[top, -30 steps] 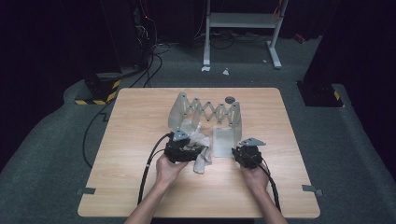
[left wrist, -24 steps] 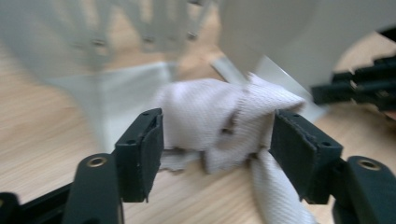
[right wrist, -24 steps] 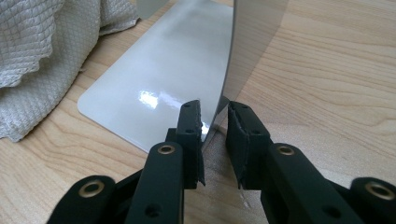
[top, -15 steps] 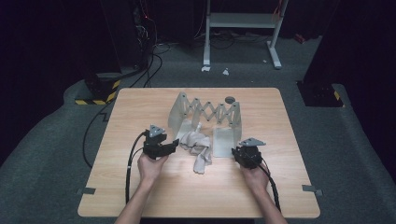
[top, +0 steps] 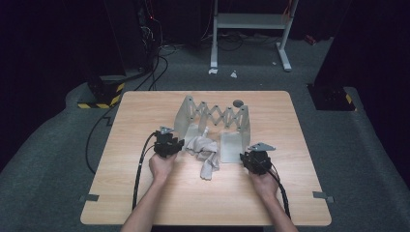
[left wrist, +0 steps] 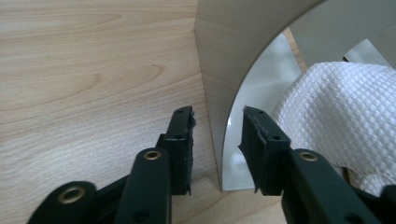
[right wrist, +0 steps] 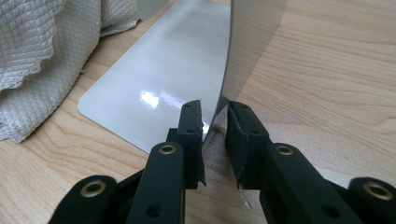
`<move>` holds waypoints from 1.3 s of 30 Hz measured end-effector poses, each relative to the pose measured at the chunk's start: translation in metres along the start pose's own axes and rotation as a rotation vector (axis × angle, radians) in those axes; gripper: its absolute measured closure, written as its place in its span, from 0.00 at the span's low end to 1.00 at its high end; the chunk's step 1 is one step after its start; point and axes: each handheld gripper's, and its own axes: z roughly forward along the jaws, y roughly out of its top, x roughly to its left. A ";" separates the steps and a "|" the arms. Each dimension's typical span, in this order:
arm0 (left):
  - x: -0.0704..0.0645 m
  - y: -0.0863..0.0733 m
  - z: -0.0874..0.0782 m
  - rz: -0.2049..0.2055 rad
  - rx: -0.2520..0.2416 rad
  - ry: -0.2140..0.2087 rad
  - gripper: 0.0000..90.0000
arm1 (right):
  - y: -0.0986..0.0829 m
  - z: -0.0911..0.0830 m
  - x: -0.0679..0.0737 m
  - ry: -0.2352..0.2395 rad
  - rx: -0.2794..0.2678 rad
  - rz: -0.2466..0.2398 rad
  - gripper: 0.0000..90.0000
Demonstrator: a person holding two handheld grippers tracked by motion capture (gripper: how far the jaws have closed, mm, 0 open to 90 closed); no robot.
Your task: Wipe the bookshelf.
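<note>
2 upright end panels of the grey expanding accordion rack [top: 212, 118] are straddled by parted jaws: left gripper [left wrist: 217, 140], right gripper [right wrist: 214, 135]. A white waffle-weave cloth [top: 203, 150] is draped between them.

No readable text, label, brand, number or sign stood on anything in these views. The nearest thing to a sign was the yellow-and-black striped hazard marking [top: 101, 98] on the dark floor plate beyond the far left corner of the light wooden table [top: 145, 193], and it carried no words or figures.
</note>
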 end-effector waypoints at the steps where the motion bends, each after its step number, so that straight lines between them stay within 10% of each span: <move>1: 0.000 0.000 0.001 0.001 -0.007 -0.008 0.76 | 0.000 0.000 0.000 0.000 0.001 0.001 0.84; 8: -0.001 -0.001 0.003 0.006 -0.005 -0.003 0.96 | 0.000 0.000 0.000 -0.002 0.000 -0.004 0.84; 31: -0.012 -0.021 -0.018 0.027 -0.003 0.042 0.97 | 0.000 0.000 0.000 0.000 0.000 -0.003 0.85; 39: -0.013 -0.026 -0.019 0.035 -0.020 0.045 0.97 | -0.001 -0.004 0.005 -0.011 -0.031 -0.017 0.67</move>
